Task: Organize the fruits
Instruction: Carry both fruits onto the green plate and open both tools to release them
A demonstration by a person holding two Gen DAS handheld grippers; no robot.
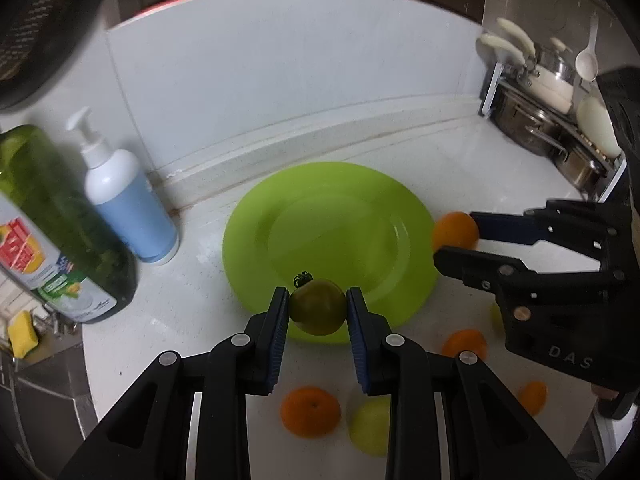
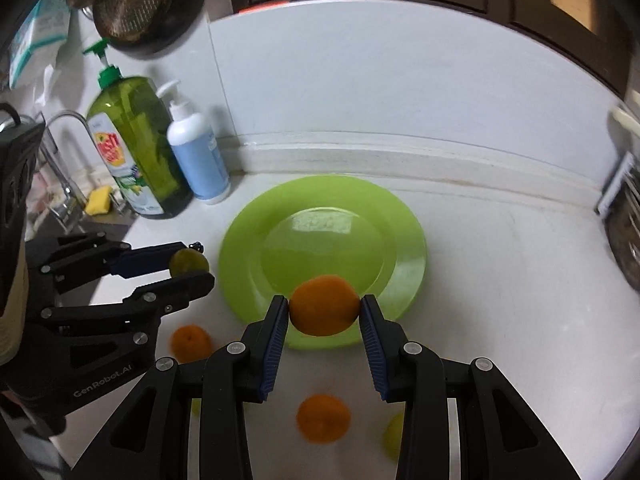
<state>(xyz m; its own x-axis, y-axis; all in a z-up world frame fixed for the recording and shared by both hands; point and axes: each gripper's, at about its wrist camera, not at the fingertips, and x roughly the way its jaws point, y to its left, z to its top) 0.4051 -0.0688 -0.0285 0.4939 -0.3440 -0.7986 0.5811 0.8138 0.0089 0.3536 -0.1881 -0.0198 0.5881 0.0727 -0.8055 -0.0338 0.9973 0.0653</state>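
White kitchen counter [image 1: 200, 312] w/ round lime-green plastic plate [image 1: 280, 208] by the wall. My left gripper [image 1: 318, 310] reaches level, fingers clamped on a dark green tomato [image 1: 318, 312] over plate's near rim. My right gripper [image 2: 324, 312] points fwd too, pinching a round orange tangerine [image 2: 324, 306] above same rim

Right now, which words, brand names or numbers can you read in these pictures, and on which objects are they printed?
"DAS": on the right hand-held gripper body.
"GenRobot.AI": on the left hand-held gripper body.
Green dish soap bottle: red and yellow logo and small print, too blurred to read.
White and blue pump bottle: label print too small to read.
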